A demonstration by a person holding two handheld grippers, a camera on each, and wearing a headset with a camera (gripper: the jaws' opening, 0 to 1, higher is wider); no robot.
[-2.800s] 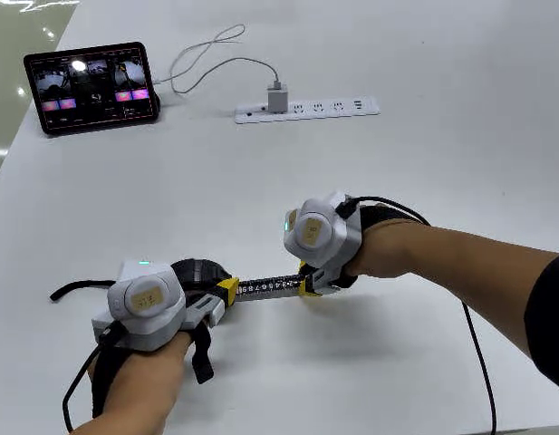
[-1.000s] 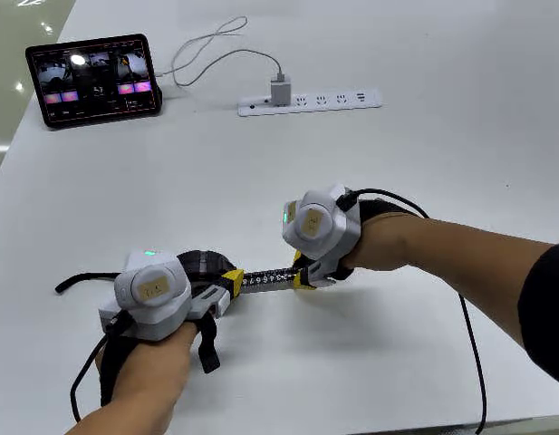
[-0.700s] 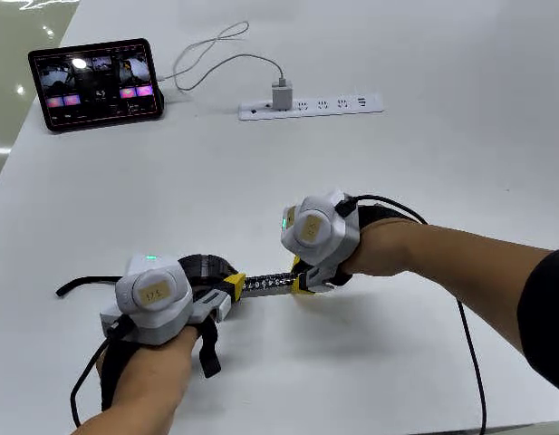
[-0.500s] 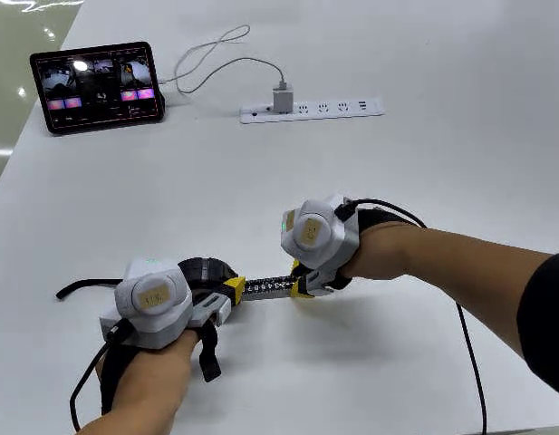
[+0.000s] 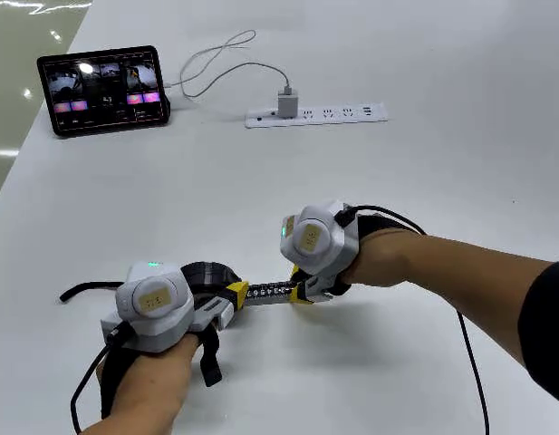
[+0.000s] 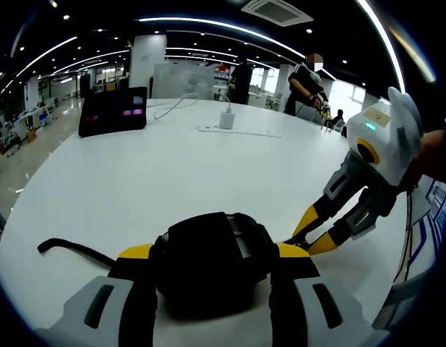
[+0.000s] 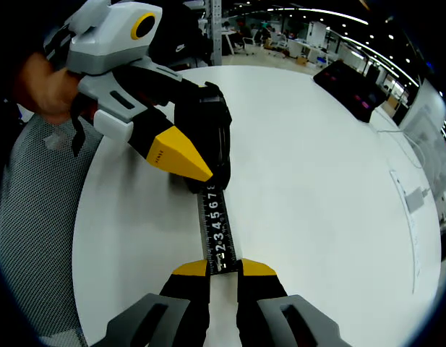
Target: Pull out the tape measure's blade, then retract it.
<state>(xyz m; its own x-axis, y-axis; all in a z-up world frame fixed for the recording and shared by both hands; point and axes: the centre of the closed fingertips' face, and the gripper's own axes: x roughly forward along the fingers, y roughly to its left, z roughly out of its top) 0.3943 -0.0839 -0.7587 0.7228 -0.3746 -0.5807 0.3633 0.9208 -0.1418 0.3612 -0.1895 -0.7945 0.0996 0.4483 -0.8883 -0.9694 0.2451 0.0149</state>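
Note:
The black tape measure case point(image 5: 205, 275) lies on the white table point(image 5: 397, 163), and my left gripper point(image 5: 220, 294) is shut on its sides. In the left gripper view the case point(image 6: 212, 271) sits between the yellow-tipped jaws of the left gripper point(image 6: 215, 251). A short length of numbered blade point(image 5: 270, 292) runs rightward out of the case. My right gripper point(image 5: 302, 292) is shut on the blade's end. In the right gripper view the blade point(image 7: 216, 224) leads from the right gripper point(image 7: 224, 269) up to the case point(image 7: 208, 137), with the left gripper's fingers point(image 7: 172, 153) beside it.
A lit tablet point(image 5: 105, 88) stands at the far left. A white power strip point(image 5: 317, 115) with a charger and cable lies behind the grippers. A black strap point(image 5: 84, 292) trails left from the case. The table's left edge point(image 5: 16, 172) is near the tablet.
The right gripper has crept left toward the case and the exposed blade has grown shorter. The left gripper has stayed on the case. The head camera has shifted a little.

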